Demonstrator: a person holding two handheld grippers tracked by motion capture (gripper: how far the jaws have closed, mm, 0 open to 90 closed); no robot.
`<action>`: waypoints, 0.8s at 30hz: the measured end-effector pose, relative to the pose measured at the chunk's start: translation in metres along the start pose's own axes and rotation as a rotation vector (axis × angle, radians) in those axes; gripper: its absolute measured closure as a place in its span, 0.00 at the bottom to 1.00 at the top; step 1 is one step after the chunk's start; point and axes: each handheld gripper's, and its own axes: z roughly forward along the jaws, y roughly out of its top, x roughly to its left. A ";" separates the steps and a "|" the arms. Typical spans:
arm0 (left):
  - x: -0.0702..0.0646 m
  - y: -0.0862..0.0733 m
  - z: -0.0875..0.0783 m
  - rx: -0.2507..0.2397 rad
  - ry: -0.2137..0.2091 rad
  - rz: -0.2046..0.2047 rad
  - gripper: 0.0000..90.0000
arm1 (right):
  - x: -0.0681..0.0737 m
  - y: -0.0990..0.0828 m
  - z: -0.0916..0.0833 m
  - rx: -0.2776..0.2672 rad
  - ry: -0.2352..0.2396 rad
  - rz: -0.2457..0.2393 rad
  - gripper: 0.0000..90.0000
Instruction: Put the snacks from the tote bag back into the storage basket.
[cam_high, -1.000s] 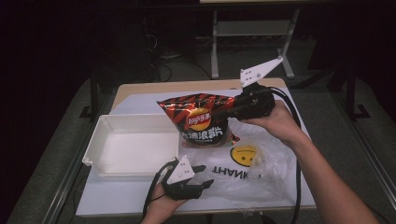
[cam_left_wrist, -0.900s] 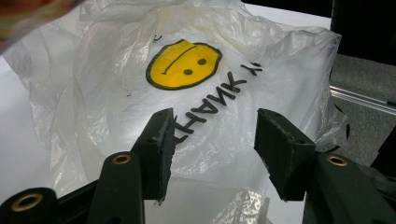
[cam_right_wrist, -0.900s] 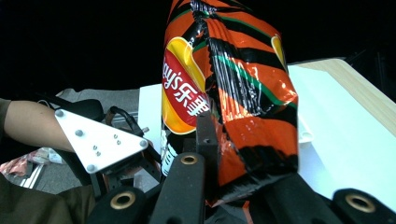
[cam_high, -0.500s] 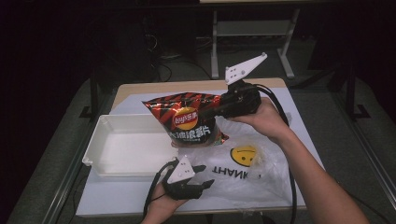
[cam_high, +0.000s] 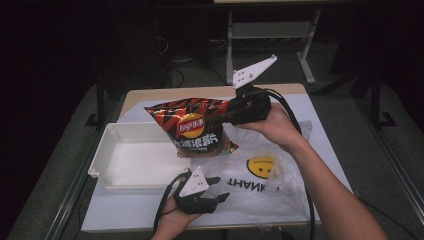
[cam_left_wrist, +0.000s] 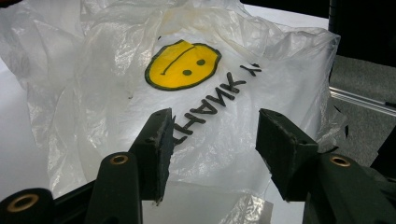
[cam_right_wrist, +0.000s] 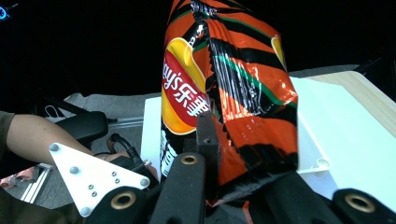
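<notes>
1. Nearest to me, my left gripper (cam_high: 212, 192) rests at the near edge of the table (cam_high: 125, 220), jaws apart and holding nothing. In the left gripper view the two pads stand on either side of the printed lettering of the plastic bag (cam_left_wrist: 219, 93), apparently just above the film rather than pressing it.
2. The plastic bag (cam_high: 260, 175) lies flat and crumpled on the table's right half, its yellow smiley face towards the middle.
3. Left of it sits the white tray (cam_high: 135, 155), open and bare inside.
4. Above the tray's right end and the bag's far edge, my right gripper (cam_high: 212, 120) carries the chip bag (cam_high: 192, 127) clear of the table, jaws clamped on its crimped end; the right gripper view shows the foil pinched between them (cam_right_wrist: 224, 154).
5. Step in hand, as I judge it: moving the chip bag out over the tray.
6. The next move calls for bringing the packet fully over the tray's hollow, lowering it until it rests, then releasing; the puffed packet may tip over the rim.
</notes>
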 end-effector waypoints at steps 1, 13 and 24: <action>0.000 0.000 0.000 0.001 0.001 0.001 0.51 | 0.000 0.000 0.000 0.002 0.001 0.000 0.96; -0.001 0.000 0.000 -0.005 -0.005 -0.003 0.51 | -0.002 0.008 0.015 0.009 0.018 0.002 0.96; -0.004 -0.001 -0.001 -0.001 -0.002 0.010 0.50 | -0.002 0.019 0.041 0.012 0.040 -0.005 0.96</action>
